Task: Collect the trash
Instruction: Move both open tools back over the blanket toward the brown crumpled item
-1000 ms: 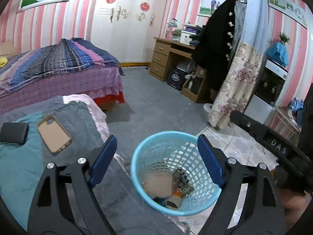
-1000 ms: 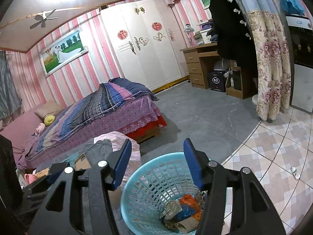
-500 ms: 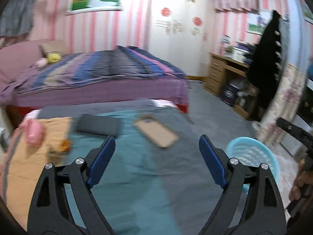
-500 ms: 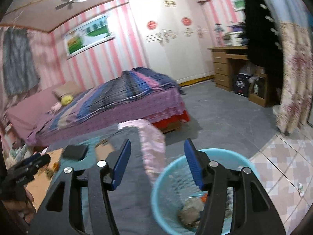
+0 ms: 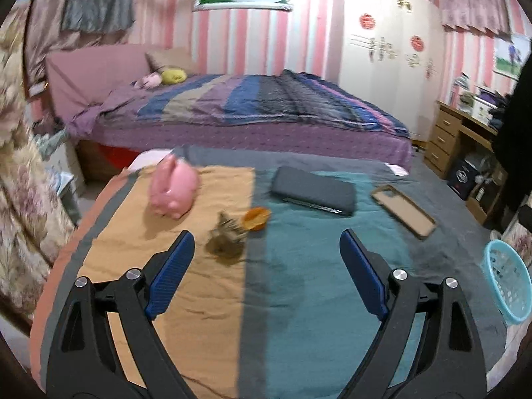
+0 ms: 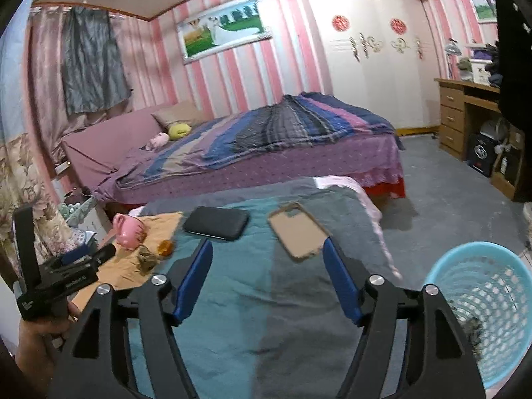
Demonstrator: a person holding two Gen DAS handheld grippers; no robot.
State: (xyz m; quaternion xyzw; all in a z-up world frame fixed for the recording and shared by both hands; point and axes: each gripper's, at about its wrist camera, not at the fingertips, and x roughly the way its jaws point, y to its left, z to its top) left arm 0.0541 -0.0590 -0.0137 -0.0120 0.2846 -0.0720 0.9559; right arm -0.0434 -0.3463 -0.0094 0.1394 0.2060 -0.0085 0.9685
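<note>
Both grippers have swung away from the blue laundry-style basket (image 6: 478, 316), which a second ago sat straight below them, and now face the blanket-covered surface. The left gripper (image 5: 266, 262) stands spread wide with nothing between its blue pads. The right gripper (image 6: 267, 276) is empty too, and its jaws are opening.

Just ahead of the left gripper's left finger lies a crumpled brownish wrapper (image 5: 226, 232), and touching or just beside it is a small orange cup-like piece (image 5: 256, 217); both are blurred, so I cannot say more about what they are. These look like the trash still to collect. They rest near the seam where the orange cloth (image 5: 186, 266) meets the teal blanket (image 5: 299, 282). A pink piggy bank (image 5: 173, 189) stands beyond them, with a dark case (image 5: 312, 191) and a tan phone case (image 5: 402, 211) farther right, neither likely to be rubbish.

In the right wrist view the basket sits off the blanket's right edge, with scraps already inside. Judging from this, one drop-off is done and the hands are heading for the next pickup, the left one being nearer to the wrapper.

Small white lettering shows on the left tool's black body (image 6: 60, 276), held in a hand (image 6: 36, 342), but it is too small to read. No other brand or label is legible.
</note>
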